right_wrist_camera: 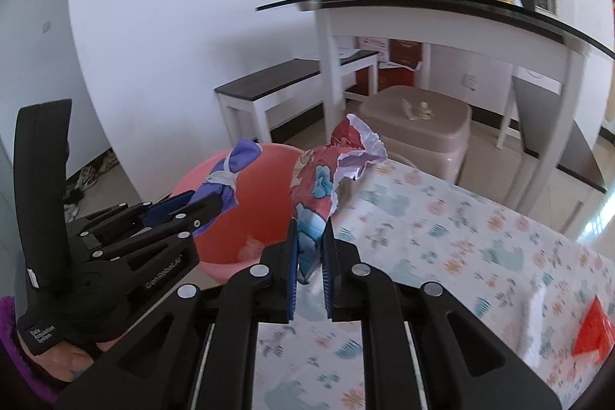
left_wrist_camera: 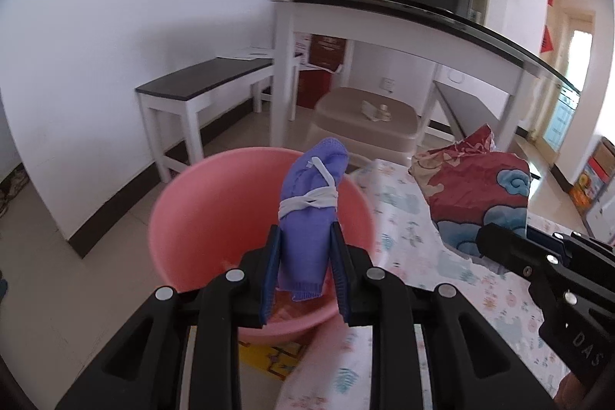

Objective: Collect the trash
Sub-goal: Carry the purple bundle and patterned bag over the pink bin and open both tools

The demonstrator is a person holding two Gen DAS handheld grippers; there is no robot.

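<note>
- L gripper (left_wrist_camera: 305,256) pinches a rolled purple mask (left_wrist_camera: 311,214), its white ear-loop wound round the middle; the roll stands up from the blue pads (left_wrist_camera: 271,268), tip toward 12 o'clock.
- R gripper (right_wrist_camera: 311,244) is clamped on a crumpled red wrapper (right_wrist_camera: 326,175) w/ blue cloud print; its torn white edge flares up toward 1 o'clock.
- In the right wrist view the L gripper (right_wrist_camera: 200,208) sits at 9 o'clock, mask (right_wrist_camera: 230,175) sticking out toward 1 o'clock; a purple sleeve cuff (right_wrist_camera: 9,325) shows at the bottom-left edge.
- In the left wrist view the R gripper body (left_wrist_camera: 546,268) comes in at 4 o'clock, wrapper (left_wrist_camera: 476,195) at 2 o'clock.
- Desk (right_wrist_camera: 461,237) w/ floral cloth lies under the R gripper; red scrap (right_wrist_camera: 594,333) at 4 o'clock near the edge, a blurred white strip just beside it.
- Pink basin (left_wrist_camera: 200,218) sits just beyond the desk's left edge, right behind the mask; sth lies at its bottom, can't tell what.
- Farther, 12–1 o'clock: beige stool (left_wrist_camera: 369,118) w/ small items on top.
- Beyond: white table w/ dark glass top (left_wrist_camera: 384,2), low dark-topped bench (left_wrist_camera: 207,79) at 10 o'clock by the wall, shelves at back.
</note>
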